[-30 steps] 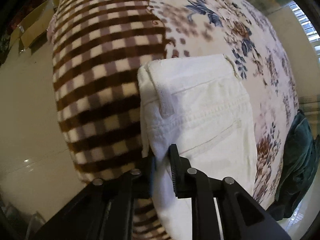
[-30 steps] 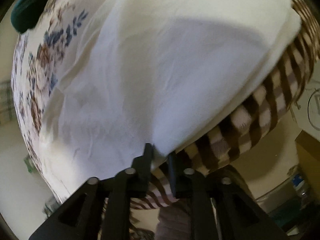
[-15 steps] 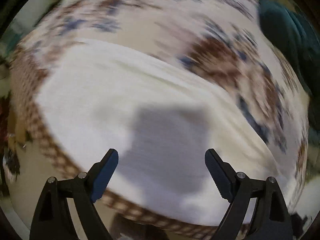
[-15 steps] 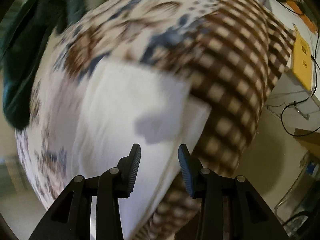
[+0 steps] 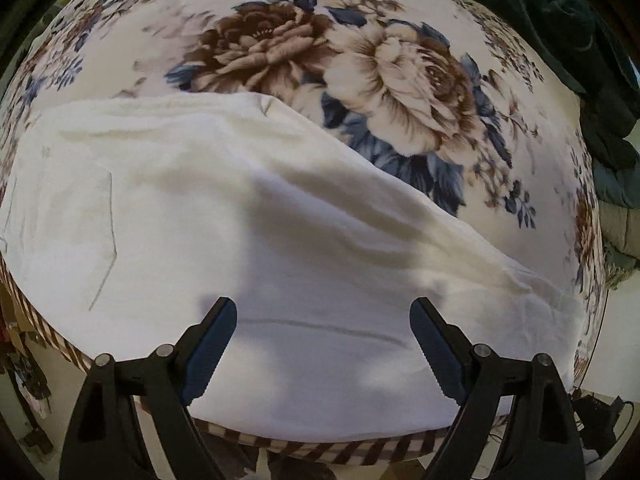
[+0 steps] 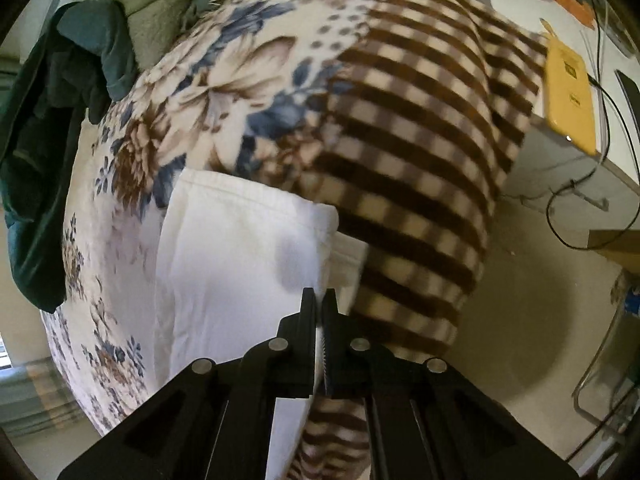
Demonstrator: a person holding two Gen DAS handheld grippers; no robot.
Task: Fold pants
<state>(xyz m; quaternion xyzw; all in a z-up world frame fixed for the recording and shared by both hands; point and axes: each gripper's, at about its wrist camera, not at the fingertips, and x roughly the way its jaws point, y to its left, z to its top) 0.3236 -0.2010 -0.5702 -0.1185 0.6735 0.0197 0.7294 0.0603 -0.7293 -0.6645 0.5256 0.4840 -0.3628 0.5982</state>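
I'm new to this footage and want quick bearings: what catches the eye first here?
The white pants lie spread across a big floral blanket whose edge turns to brown checks. The left gripper hangs wide open above the cloth, while the right gripper has just closed, pinching the pants' edge. A dark green garment sits bunched at the blanket's far side.

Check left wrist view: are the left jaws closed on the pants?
No. The left gripper stands wide open above the white pants, with neither pad pressing the cloth.
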